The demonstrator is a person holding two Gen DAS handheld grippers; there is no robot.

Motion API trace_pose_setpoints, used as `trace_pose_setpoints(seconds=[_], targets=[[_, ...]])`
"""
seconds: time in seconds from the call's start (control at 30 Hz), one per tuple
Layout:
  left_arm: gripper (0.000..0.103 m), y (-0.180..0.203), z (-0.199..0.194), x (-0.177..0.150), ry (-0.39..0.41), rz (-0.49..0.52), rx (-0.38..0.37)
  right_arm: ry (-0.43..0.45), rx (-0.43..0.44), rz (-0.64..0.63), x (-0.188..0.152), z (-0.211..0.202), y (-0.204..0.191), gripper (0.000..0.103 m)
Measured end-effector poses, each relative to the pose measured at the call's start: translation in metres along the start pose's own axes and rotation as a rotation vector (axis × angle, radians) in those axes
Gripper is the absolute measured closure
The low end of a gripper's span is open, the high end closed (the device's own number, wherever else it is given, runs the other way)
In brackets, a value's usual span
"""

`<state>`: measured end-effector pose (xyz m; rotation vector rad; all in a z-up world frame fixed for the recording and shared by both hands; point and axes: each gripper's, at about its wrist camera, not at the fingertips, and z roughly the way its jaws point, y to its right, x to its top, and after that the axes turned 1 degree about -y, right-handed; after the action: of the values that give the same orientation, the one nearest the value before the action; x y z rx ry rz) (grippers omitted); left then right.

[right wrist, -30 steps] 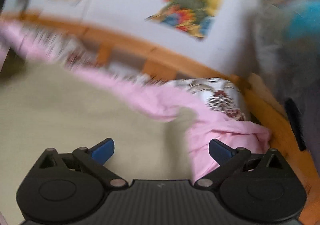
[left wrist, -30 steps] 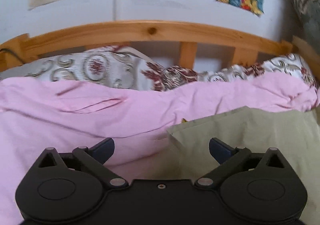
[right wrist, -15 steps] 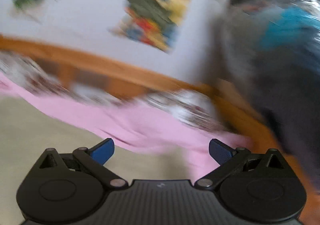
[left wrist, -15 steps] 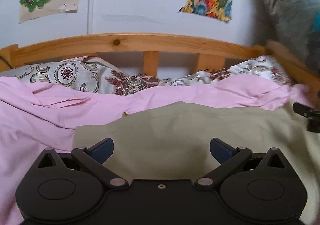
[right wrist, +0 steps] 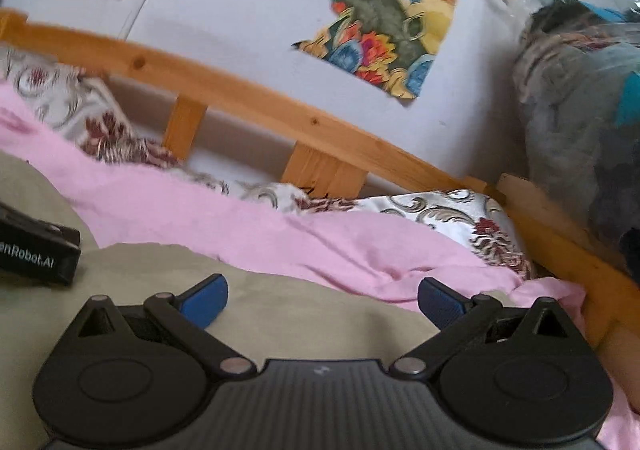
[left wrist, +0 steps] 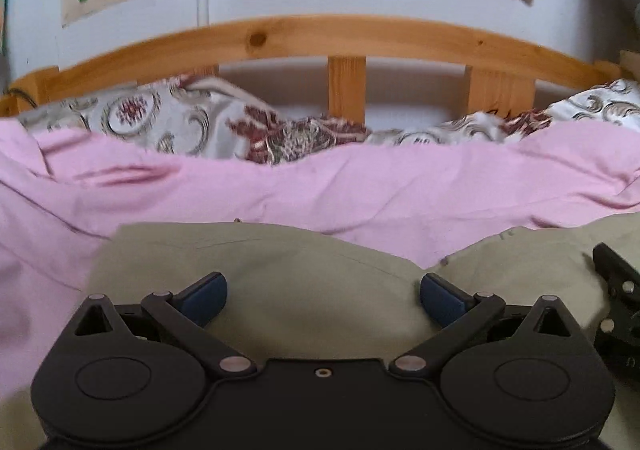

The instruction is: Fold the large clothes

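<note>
Both grippers, left gripper (left wrist: 323,296) and right gripper (right wrist: 322,298), hover with jaws spread wide and nothing between them, over the olive-green garment (left wrist: 312,274). It lies flat on the pink sheet (left wrist: 280,194), before the wooden headboard (left wrist: 320,34).

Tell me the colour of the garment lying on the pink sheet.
The garment is plain olive-khaki green, shown best in the left wrist view.

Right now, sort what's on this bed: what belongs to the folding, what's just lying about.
Belongs to the job:
olive garment
left gripper, open
right gripper, open

Just lying about:
pink sheet
patterned pillows
wooden headboard
wall pictures
</note>
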<state>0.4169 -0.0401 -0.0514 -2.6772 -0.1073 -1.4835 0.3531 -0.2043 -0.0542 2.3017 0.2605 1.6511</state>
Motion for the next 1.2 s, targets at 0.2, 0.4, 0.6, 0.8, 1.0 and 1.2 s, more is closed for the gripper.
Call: trace_pose_setpoints(seconds=[0.2,0.4,0.6,0.8,1.0,1.2], targets=[[0.001,0.004,0.015,-0.007,-0.004,-0.01,0.008,-0.079,0.05,0.058,-0.019,0.025,-0.002,0.0],[0.001,0.001,0.016,-0.009,-0.004,-0.036,-0.01,-0.102,0.088,0.11,-0.024,0.033,0.005,0.0],[0.001,0.0,0.014,-0.009,0.001,-0.042,-0.015,-0.105,0.111,0.128,-0.022,0.031,0.01,0.0],[0.001,-0.004,0.006,-0.003,-0.002,-0.059,-0.004,-0.184,0.255,0.289,-0.008,0.012,0.048,0.0],[0.001,-0.033,-0.064,0.01,0.113,-0.099,0.005,-0.056,0.181,0.278,-0.005,-0.062,0.032,0.0],[0.001,-0.055,-0.066,-0.012,0.117,-0.022,0.118,0.038,0.167,0.023,-0.029,-0.081,-0.018,0.0]])
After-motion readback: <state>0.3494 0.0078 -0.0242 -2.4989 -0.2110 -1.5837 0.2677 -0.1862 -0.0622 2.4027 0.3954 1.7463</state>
